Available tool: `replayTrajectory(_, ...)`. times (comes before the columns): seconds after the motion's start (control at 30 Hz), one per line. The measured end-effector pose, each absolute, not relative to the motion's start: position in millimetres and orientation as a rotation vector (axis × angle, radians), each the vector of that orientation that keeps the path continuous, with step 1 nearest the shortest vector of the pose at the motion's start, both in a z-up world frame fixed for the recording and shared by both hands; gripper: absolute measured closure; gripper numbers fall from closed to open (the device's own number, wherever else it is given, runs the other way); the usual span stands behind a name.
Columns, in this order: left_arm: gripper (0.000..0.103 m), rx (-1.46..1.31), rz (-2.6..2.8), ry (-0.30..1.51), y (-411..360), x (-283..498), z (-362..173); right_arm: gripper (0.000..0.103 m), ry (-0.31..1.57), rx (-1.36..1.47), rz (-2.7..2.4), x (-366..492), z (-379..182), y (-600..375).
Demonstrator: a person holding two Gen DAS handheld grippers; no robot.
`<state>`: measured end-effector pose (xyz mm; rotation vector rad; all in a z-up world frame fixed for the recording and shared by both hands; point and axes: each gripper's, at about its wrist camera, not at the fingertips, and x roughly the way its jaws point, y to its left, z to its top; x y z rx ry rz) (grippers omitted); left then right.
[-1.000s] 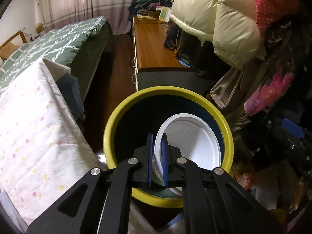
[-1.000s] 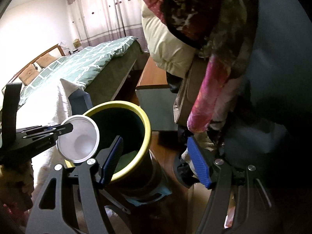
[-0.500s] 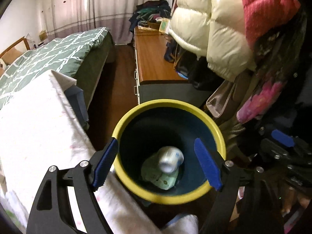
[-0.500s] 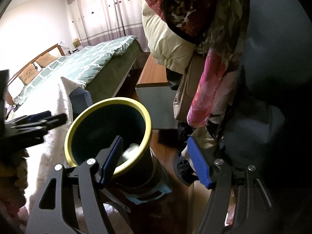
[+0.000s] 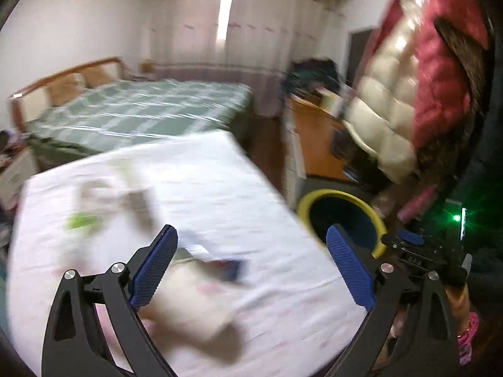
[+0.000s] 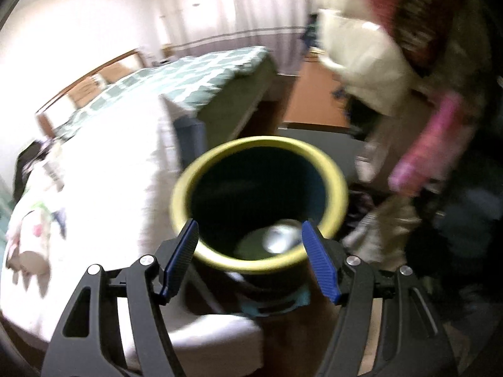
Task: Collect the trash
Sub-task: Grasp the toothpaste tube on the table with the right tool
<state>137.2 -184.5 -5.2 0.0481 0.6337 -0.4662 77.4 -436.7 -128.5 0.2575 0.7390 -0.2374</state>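
We see heavy motion blur across both fisheye views, edges bowed and vignetted black. Daylight enters through the pale pink curtains (image 5: 239,40) at upper centre. The white floral cloth (image 6: 103,169) glares, overexposed, at left; the right side lies dim.

One yellow-rimmed bin (image 6: 261,201), one white cup (image 6: 279,238) inside, two beds (image 5: 138,110), two tongs.

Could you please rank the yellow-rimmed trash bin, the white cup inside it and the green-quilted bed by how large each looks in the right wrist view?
1. Green-quilted bed or yellow-rimmed trash bin: similar spans, and the bin's nearness inflates it, so I won't rank them.
2. White cup: clearly smallest.
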Motion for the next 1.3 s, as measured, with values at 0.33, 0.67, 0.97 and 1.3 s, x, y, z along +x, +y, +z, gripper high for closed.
replayTrajectory(0.33, 0.005, -0.020, -0.148, 0.595, -31, 100, -2, 0.038, 0.736, 0.168, 0.118, 135, -102, -303)
replayTrajectory(0.67, 0.005, -0.061, -0.142, 0.618, 5, 98, -24, 0.038, 0.873, 0.072, 0.269, 203, -125, -227)
replayTrajectory(0.97, 0.005, -0.071, -0.141, 0.636, 1, 104, -31, 0.060, 0.964, 0.051, 0.295, 235, -152, -210)
replayTrajectory(1.3, 0.005, -0.071, -0.149, 0.656, -2, 112, -39, 0.075, 0.917, 0.089, 0.278, 223, -137, -226)
